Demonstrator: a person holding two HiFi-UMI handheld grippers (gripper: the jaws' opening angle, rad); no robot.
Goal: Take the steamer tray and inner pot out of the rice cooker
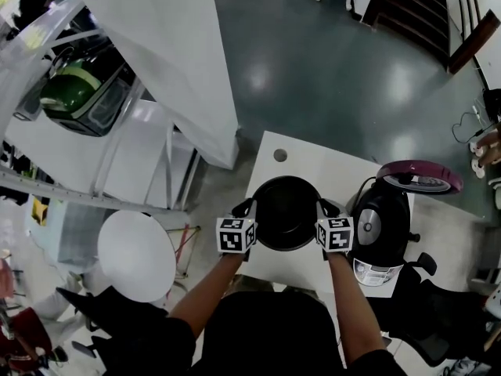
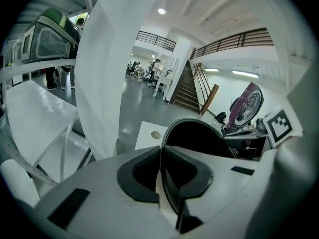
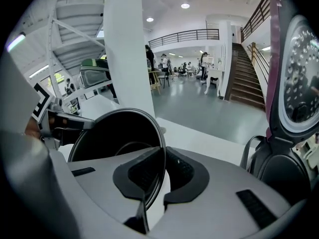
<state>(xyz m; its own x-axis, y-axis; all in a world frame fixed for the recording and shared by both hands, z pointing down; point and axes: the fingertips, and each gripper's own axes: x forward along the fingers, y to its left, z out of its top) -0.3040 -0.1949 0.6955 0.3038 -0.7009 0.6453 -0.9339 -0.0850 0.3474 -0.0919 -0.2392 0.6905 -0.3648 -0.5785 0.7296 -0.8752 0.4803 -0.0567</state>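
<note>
The left hand-held gripper [image 1: 249, 210] and right hand-held gripper [image 1: 322, 210] pinch the thin rim of the round black metal inner pot [image 1: 286, 211] at nine and three o'clock over the white worktop [image 1: 301, 163], where uneven lowering could tip it loose.

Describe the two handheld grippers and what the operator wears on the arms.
The left gripper and right gripper match. Both have pale grey moulded bodies with black rectangular insets, and black ribbed rubber pads lining the curved jaws. Each carries a white cube with black square markers. No cables are visible. The person wears a black short-sleeved top, and the forearms are bare.
</note>
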